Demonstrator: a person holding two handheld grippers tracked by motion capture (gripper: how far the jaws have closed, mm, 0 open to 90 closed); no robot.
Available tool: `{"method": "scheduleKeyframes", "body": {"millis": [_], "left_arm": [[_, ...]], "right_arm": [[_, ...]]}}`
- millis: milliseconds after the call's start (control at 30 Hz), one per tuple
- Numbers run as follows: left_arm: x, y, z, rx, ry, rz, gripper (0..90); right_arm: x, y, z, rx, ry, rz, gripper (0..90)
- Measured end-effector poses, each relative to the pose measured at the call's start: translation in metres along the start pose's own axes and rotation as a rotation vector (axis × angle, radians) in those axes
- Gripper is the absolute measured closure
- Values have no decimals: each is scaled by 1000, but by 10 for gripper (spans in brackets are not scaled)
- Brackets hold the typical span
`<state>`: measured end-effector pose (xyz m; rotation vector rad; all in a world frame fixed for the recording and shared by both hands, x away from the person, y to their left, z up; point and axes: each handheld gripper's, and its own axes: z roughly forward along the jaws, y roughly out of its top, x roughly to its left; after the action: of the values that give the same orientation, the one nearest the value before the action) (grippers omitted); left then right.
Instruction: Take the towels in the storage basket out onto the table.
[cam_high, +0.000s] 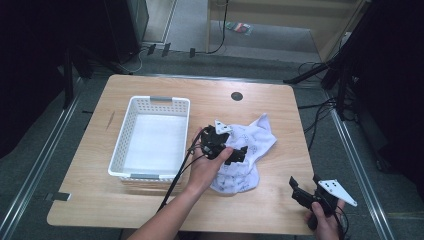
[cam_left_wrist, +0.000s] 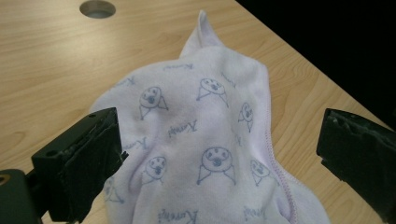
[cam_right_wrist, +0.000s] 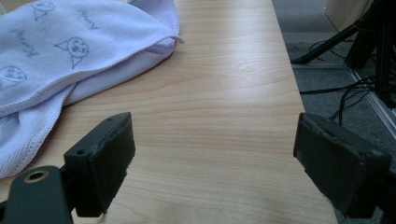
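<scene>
One crumpled white cloth (cam_high: 245, 155) with a pale blue printed pattern is lying in a loose heap right of centre in the high view, on the wooden table (cam_high: 150, 210), just to the right of the white slotted basket (cam_high: 152, 137) and apart from it. In the left gripper view the cloth (cam_left_wrist: 205, 140) is bulging up through the middle of the frame, one corner peaking toward the top.

The left gripper (cam_high: 235, 155) is hovering over the heap, jaws spread wide; in its own view the two black jaws are standing either side of the raised fold, the left one at or near the fabric, the right one well clear over bare wood. Judgement: it is bracketing the hump so a close would pinch a thick bunch rather than a single edge.

The right gripper (cam_high: 304, 192) is sitting at the lower right of the high view, near the table's edge, jaws likewise wide and holding nothing. Its own view is showing bare wood between the jaws and the cloth (cam_right_wrist: 70, 51) at upper left. Probably parked clear of the left hand's working space.

The basket is standing empty, presumably the destination.
</scene>
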<state>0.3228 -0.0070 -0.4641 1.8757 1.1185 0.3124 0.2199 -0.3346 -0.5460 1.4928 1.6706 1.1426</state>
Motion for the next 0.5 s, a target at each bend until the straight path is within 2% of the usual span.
{"method": "scheduleKeyframes", "body": {"millis": [167,267,500], "left_arm": [[7,5,-21,-38,4,11,4],[14,6,-31,-66,38,28,4],[38,1,-59,-104,72,28,0]], "right_arm": [[0,0,0,1,0,0,127],[0,0,0,0,-1,-1,127],[0,0,0,3,-4,-4,127]]}}
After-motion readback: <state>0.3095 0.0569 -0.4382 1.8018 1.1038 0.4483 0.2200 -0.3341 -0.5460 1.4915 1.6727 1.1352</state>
